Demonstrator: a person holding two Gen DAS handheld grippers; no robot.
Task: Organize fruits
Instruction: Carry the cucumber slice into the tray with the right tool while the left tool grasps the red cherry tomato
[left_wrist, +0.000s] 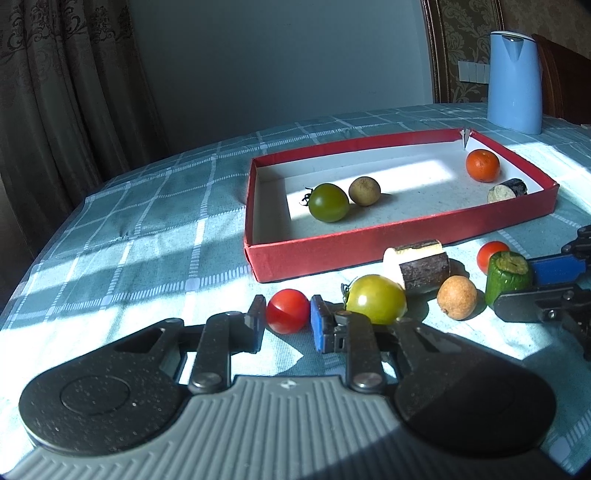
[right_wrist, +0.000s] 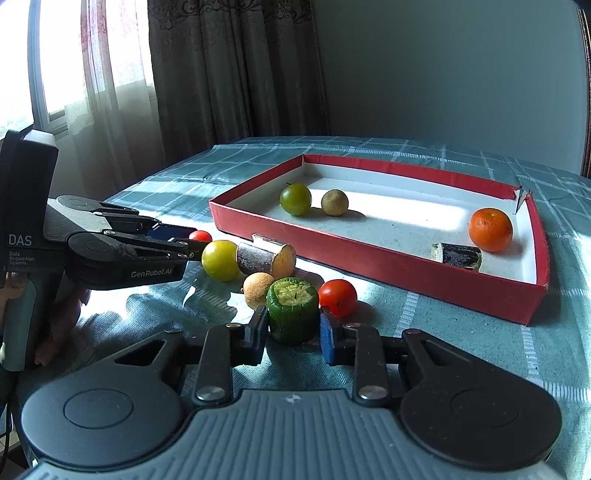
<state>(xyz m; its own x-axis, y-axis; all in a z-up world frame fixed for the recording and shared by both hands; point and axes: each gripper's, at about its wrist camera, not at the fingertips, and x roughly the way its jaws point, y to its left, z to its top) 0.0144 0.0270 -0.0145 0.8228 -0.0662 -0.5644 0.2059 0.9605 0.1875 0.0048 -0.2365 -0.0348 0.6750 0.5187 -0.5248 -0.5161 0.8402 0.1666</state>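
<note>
Your left claw (left_wrist: 288, 319) is clamped on a red cherry tomato (left_wrist: 287, 311) that sits on the checked worktop (left_wrist: 147, 229), with the red box (left_wrist: 332, 254) ahead and a little to its right. Just right of that tomato lie a yellow-green tomato (left_wrist: 376, 299), a cut bark-skinned stick piece (left_wrist: 424, 271) and a tan longan (left_wrist: 457, 297), all loose on the cloth. Further right, your right claw (right_wrist: 293, 334) grips the green cucumber stub (right_wrist: 292, 310), which stands upright with its cut face up, a second red cherry tomato (right_wrist: 338, 297) touching its far right side. From this claw the box opens ahead and to the right, so both loads probably need lifting over its near wall. Inside already lie a green tomato (right_wrist: 295, 199), a longan (right_wrist: 334, 202), a mandarin (right_wrist: 490, 229) and a dark stick piece (right_wrist: 458, 256).
</note>
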